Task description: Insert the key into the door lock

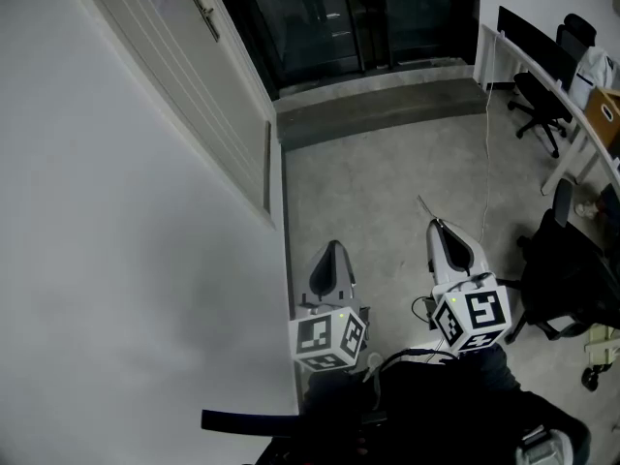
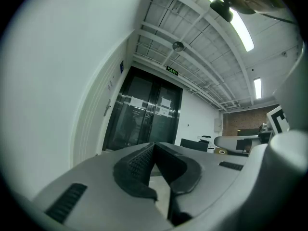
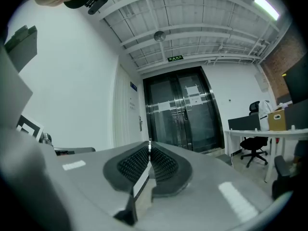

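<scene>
My right gripper [image 3: 149,150] is clamped on the key [image 3: 142,181], a thin flat metal strip pinched between the ribbed pads with its tip poking out past the jaw ends. My left gripper [image 2: 154,148] is closed too, its tips meeting on nothing. Both hang side by side over the grey floor [image 1: 387,172], well apart from the white door [image 1: 184,56] up at 11 o'clock, whose handle [image 1: 205,17] sits near its far end; I cannot make out the lock itself.
</scene>
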Demonstrator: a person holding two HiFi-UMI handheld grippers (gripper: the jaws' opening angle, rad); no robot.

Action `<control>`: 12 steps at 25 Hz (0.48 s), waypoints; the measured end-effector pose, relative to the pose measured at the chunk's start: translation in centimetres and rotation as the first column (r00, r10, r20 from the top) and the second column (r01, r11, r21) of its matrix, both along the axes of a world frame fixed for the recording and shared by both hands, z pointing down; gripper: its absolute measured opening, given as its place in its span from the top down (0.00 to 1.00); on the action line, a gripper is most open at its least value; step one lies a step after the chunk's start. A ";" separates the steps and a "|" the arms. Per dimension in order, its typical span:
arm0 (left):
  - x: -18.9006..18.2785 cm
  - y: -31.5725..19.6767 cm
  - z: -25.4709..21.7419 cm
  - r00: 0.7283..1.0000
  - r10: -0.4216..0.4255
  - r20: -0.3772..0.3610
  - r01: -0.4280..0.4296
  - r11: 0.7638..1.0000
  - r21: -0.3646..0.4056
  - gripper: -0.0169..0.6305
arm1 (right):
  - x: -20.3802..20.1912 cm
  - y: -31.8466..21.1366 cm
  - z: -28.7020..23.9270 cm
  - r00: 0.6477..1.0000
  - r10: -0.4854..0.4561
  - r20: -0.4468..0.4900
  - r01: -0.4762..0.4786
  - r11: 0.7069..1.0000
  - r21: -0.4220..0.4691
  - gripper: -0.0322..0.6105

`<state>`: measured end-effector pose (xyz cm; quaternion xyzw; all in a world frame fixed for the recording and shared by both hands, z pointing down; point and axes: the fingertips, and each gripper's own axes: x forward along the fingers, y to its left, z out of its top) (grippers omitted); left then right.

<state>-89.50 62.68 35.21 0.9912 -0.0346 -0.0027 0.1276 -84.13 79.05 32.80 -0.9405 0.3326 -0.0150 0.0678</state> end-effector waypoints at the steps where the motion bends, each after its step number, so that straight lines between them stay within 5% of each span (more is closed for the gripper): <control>1: 0.0 0.0 0.0 1.000 0.001 -0.001 -0.001 1.000 -0.002 0.97 | -0.1 0.0 0.0 1.000 -0.003 0.002 0.003 1.000 0.005 0.93; 12: 1.1 -3.1 -0.8 0.999 0.024 -0.037 -0.023 0.999 0.035 0.97 | 0.9 -2.7 0.3 1.000 -0.006 -0.008 0.006 1.000 -0.001 0.93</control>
